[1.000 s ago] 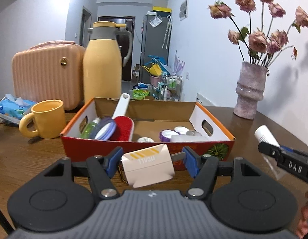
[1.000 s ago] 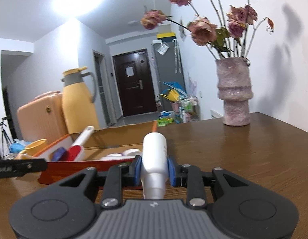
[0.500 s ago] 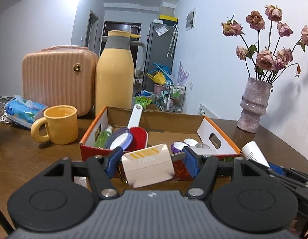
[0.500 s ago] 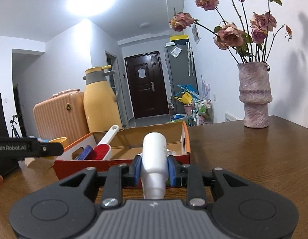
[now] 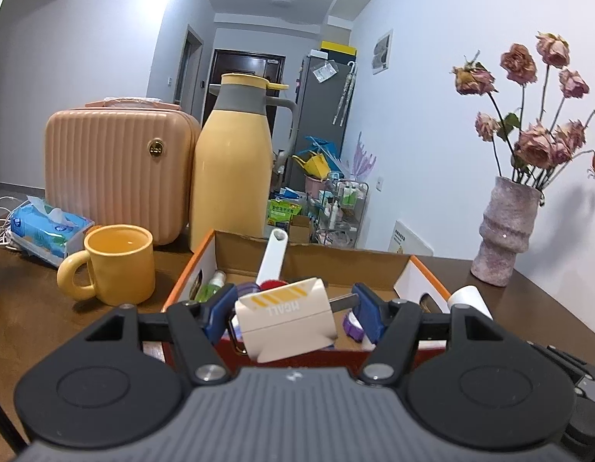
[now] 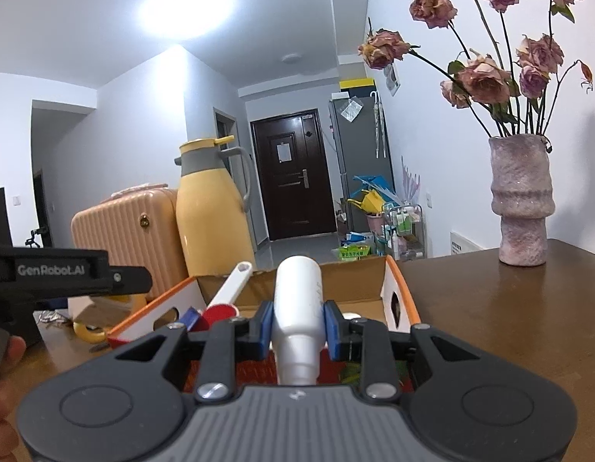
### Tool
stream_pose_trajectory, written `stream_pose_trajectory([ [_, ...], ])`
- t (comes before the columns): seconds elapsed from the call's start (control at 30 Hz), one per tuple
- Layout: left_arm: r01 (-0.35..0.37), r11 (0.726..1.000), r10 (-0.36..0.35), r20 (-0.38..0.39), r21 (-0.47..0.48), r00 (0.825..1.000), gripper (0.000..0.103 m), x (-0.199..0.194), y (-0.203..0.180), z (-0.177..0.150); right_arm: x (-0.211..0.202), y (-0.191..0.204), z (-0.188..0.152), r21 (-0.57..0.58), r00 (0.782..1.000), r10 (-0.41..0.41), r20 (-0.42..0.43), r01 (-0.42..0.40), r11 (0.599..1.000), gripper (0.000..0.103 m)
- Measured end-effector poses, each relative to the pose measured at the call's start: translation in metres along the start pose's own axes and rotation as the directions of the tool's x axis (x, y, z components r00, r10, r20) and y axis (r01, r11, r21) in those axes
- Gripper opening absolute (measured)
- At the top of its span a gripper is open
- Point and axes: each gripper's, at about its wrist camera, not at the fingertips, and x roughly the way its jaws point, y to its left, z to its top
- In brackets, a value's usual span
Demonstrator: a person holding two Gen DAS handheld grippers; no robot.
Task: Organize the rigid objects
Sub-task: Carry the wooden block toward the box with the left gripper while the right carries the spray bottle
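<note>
Just short of the cardboard box's (image 6: 397,288) near wall, right gripper (image 6: 297,325) clamps a white bottle (image 6: 297,300) lengthwise, base forward; left gripper (image 5: 293,308) pinches a small carton (image 5: 285,317).

Home: fridge (image 5: 323,115), suitcase (image 5: 116,169), front door (image 6: 293,175)

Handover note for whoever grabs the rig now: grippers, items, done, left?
Left gripper: shut on a small beige carton, at the box's near wall.
Right gripper: shut on a white bottle, also at the near wall.
Box: already holds a lint roller, a green bottle and jars.
Left: drop both items in the box.
</note>
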Motion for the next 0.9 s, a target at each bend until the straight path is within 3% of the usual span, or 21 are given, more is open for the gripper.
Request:
stream_pose_trajectory([
  [0.9,-0.047,0.999,0.048,0.026,-0.020,0.999,0.066,0.082,0.008,0.032,0.085,-0.003,0.023,0.004,1.000,0.006,0.009,-0.006,1.000,0.027],
])
